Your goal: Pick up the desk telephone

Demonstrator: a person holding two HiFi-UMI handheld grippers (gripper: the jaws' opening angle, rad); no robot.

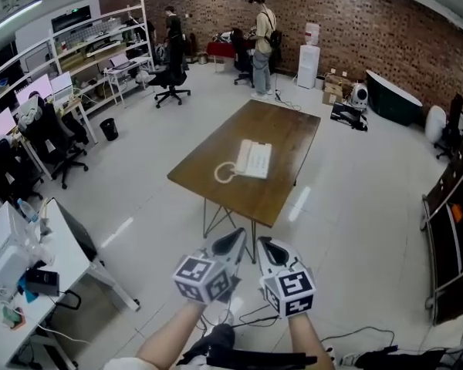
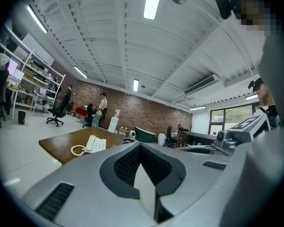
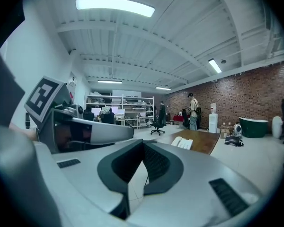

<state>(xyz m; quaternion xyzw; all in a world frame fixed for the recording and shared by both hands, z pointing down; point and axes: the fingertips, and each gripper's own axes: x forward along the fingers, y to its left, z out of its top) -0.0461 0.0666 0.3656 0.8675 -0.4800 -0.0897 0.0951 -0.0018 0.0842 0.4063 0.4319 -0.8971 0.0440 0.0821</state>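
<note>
A white desk telephone (image 1: 252, 159) with a coiled cord (image 1: 224, 173) lies on a brown wooden table (image 1: 285, 133) in the middle of the room. Both grippers hang side by side over the floor, short of the table's near edge. The left gripper (image 1: 238, 237) is shut and holds nothing; the right gripper (image 1: 264, 247) beside it is shut and also holds nothing. In the left gripper view the telephone (image 2: 95, 144) sits far ahead, left of the shut gripper (image 2: 140, 146). In the right gripper view the telephone (image 3: 182, 142) lies ahead, right of the shut gripper (image 3: 143, 143).
Office chairs (image 1: 170, 75) and shelving (image 1: 100, 48) stand at the back left, and a white desk (image 1: 31, 268) is at the near left. Two people (image 1: 262, 41) stand near the brick wall by a water dispenser (image 1: 308, 60). Black cables (image 1: 255, 314) lie on the floor near me.
</note>
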